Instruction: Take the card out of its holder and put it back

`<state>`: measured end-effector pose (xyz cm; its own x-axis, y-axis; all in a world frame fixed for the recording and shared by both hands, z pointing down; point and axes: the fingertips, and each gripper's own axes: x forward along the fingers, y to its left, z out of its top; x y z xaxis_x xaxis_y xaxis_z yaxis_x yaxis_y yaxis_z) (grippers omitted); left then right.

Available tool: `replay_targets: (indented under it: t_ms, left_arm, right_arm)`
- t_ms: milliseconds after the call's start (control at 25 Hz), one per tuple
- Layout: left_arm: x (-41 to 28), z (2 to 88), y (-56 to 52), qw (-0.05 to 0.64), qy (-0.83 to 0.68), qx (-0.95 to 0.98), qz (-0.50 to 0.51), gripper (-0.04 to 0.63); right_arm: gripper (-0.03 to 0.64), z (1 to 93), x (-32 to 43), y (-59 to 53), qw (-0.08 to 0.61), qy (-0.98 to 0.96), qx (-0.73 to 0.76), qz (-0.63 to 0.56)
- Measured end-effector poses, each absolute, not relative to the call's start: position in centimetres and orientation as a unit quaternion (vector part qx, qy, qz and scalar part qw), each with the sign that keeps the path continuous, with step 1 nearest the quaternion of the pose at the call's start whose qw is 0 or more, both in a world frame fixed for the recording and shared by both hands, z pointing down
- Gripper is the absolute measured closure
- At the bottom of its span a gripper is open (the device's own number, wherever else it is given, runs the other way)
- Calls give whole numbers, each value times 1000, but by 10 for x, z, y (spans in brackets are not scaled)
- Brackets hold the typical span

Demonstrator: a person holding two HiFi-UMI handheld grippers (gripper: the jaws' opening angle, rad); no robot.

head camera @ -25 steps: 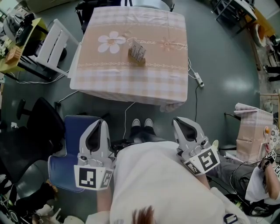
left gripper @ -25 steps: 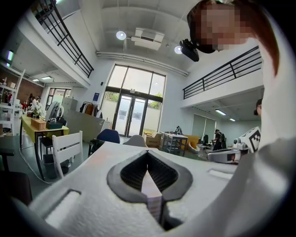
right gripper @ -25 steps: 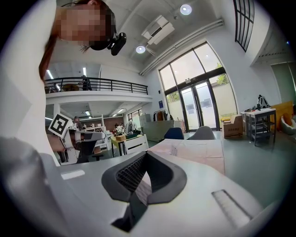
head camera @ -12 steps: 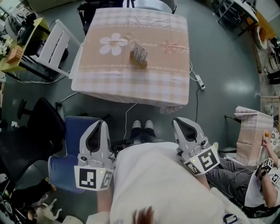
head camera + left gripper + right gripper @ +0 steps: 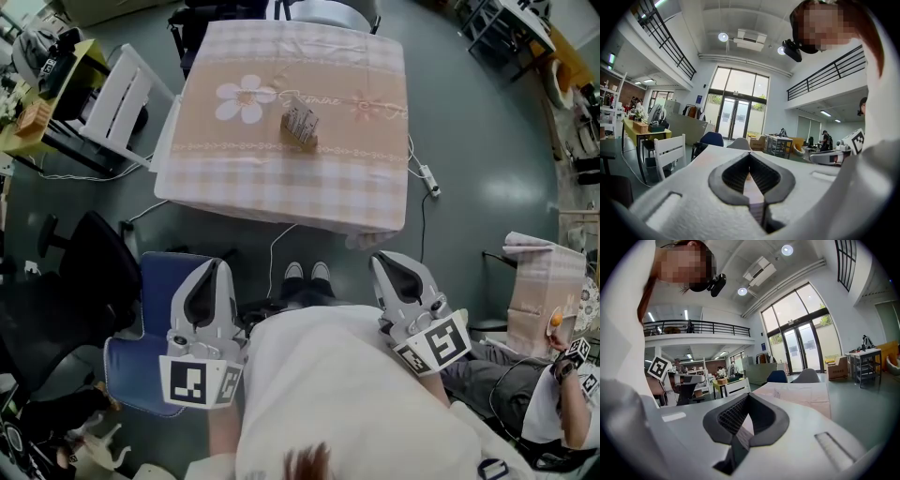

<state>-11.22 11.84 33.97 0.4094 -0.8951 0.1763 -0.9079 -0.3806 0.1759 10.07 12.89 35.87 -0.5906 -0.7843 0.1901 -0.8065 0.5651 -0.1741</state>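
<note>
Standing in its holder (image 5: 302, 137), the card (image 5: 297, 117) is found near the middle of the desk (image 5: 281, 183), on the checked cloth between the two printed flowers. It is seen too small for its edges to be made out finely. Both tools are held low against the body, well apart from the desk. The jaws of the left gripper (image 5: 215, 265) are brought together with nothing between them, and the jaws of the right gripper (image 5: 388, 260) are likewise closed on nothing.

A card seated in its holder would fit either a point ahead of the withdrawal or a point after the return, and neither can be settled from this scene.

The card is judged to be light, thin and somewhat flexible, with a smooth face that may slip between pads. It would best be pinched by its exposed upper edge and drawn along the line of the slot. The holder is also judged light, so it may be dragged or tipped unless it is steadied at its base.
</note>
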Motion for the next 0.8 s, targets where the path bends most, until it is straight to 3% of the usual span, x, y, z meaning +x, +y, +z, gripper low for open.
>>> replay_targets:
  t_ms: [800]
  left_arm:
    - [-109, 340, 107, 122, -535, 836, 24, 594]
  right_arm:
    - [618, 359, 100, 121, 52, -883, 451, 119]
